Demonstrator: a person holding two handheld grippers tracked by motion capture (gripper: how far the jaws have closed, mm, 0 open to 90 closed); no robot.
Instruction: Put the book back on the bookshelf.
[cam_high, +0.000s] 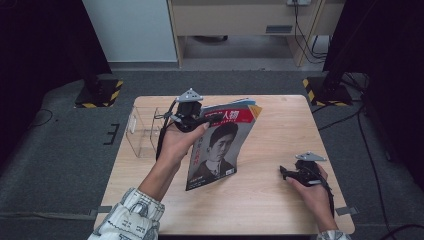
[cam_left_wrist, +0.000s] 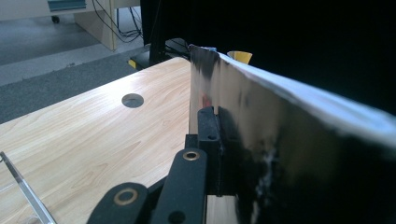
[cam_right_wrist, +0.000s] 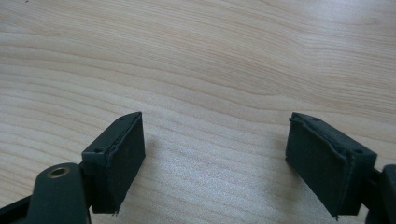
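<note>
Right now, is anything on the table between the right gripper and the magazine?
No. In the high view, bare wooden table separates the right gripper from the magazine, which the left gripper holds.

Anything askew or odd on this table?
Only the glossy portrait-cover magazine: the left gripper pinches its upper edge, so it stands tilted on its lower corner instead of lying flat. The clear acrylic box looks undisturbed.

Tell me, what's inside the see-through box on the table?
Through the clear box you see just the wooden table; nothing seems to lie inside. Its right end is hidden behind the left hand-held gripper and the hand holding up the magazine.
</note>
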